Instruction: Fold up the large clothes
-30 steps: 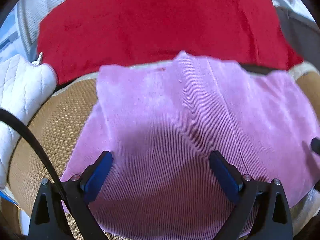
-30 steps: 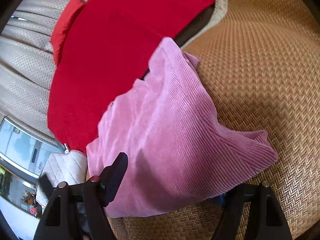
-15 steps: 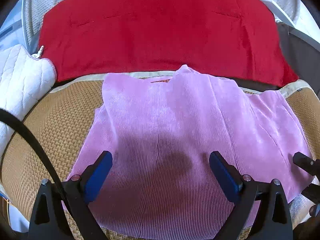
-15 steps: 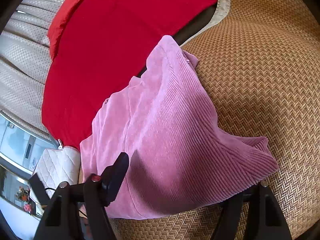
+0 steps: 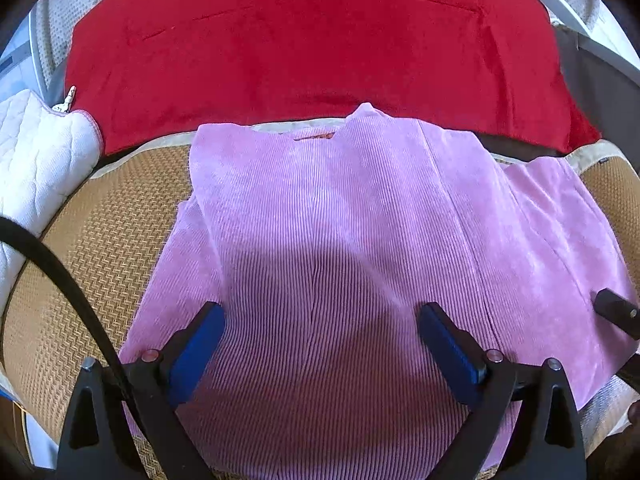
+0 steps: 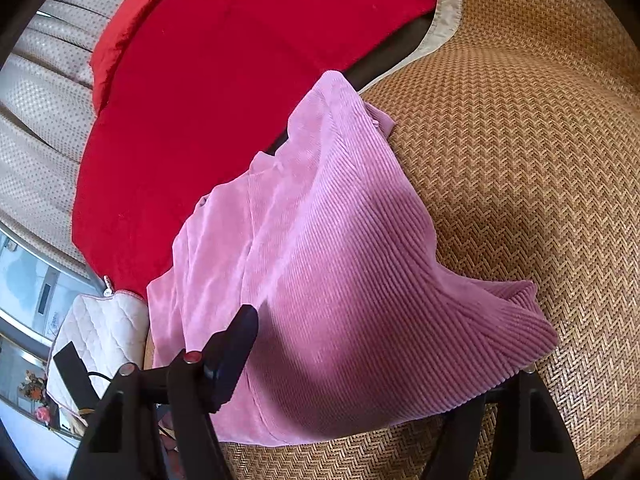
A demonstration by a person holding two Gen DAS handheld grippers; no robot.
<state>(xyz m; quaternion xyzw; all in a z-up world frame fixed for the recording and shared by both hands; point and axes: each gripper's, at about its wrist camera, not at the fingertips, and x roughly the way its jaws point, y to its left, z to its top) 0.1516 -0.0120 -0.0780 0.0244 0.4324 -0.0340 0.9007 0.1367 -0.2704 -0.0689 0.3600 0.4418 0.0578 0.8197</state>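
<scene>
Pink corduroy garment (image 5: pixel 340 248) flat on woven mat (image 5: pixel 100 248); both grippers' fingers wide apart, gripping nothing.

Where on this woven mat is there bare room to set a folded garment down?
Bare woven mat lies right of the pink garment; a narrower strip lies between it and the white quilted cushion. The red cushion crowds the back.

Woven rattan mat (image 5: pixel 108 240) covers seat, herringbone weave, tan, beige fabric trim (image 5: pixel 168 140) along far edge. Red plush blanket (image 5: pixel 312 36) spread behind mat, over backrest. White quilted cushion (image 5: pixel 36 160) at left end, pink piping, zipper pull (image 5: pixel 66 100) at corner. Grey dotted upholstery (image 6: pixel 40 92) beyond blanket. Smaller red pillow (image 6: pixel 120 36) against upholstery. Black cable (image 5: pixel 60 276) crosses left side of mat.
</scene>
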